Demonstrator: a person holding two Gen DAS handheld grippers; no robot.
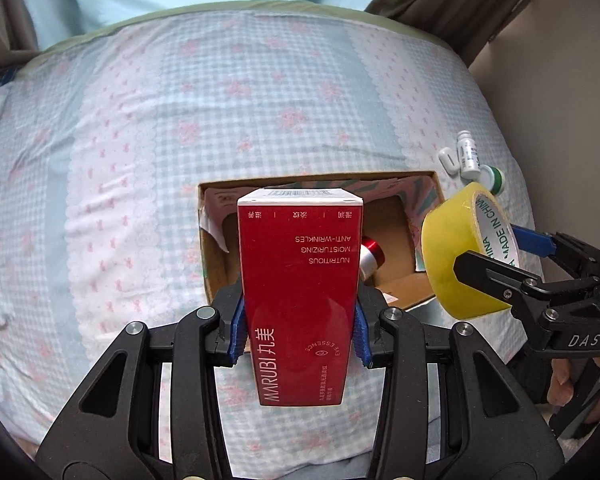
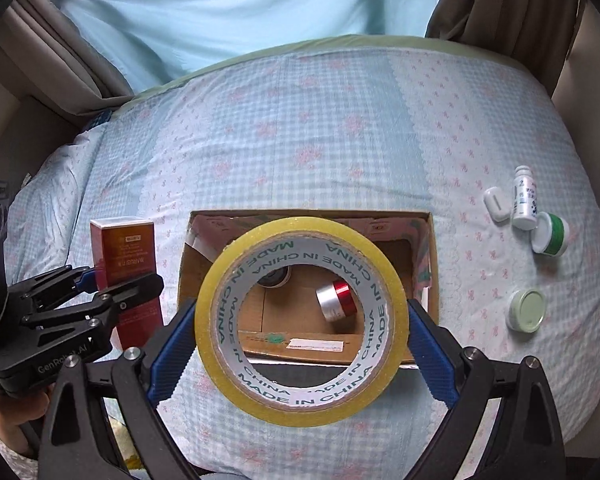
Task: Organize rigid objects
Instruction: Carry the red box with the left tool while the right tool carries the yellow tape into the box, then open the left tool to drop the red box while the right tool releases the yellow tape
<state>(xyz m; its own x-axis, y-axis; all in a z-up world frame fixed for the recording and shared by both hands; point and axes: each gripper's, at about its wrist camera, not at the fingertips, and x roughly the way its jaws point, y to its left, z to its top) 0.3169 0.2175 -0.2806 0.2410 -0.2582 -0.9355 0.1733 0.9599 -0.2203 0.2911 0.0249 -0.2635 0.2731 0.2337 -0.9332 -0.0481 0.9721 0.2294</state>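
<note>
A bed [image 2: 300,128] fills both views, covered in a pale blue gingham quilt with pink flowers; brown curtains [image 2: 500,4] hang at its far corners and a light blue sheet [image 2: 240,8] lies beyond its green edge. An open cardboard box [image 2: 430,256] sits on the quilt in the middle of the right wrist view.

Inside the box, a red-and-silver jar [image 2: 338,300] lies on its side, seen through the hole of the tape. At 11 o'clock from it a dark round thing [image 2: 276,278] is mostly hidden by the tape, and I cannot tell what it is. In the left wrist view the carton covers much of the box's inside.

At 3 o'clock from the box lies a loose cluster: a small white case [image 2: 497,204], a white bottle [image 2: 524,206] on its side, a green-banded jar [image 2: 552,238] touching the bottle's base, and nearer the camera a pale green-lidded jar [image 2: 527,309] standing apart.

The left gripper [image 1: 298,332] pinches a red carton [image 1: 300,280] (its print reads upside down) between blue pads [image 1: 236,332], held above the box's near edge. The right gripper [image 2: 300,344] is spread wide around a roll of yellow tape [image 2: 300,320], pads pressed to its outer rim at 3 and 9 o'clock, the roll held over the box's near wall.
</note>
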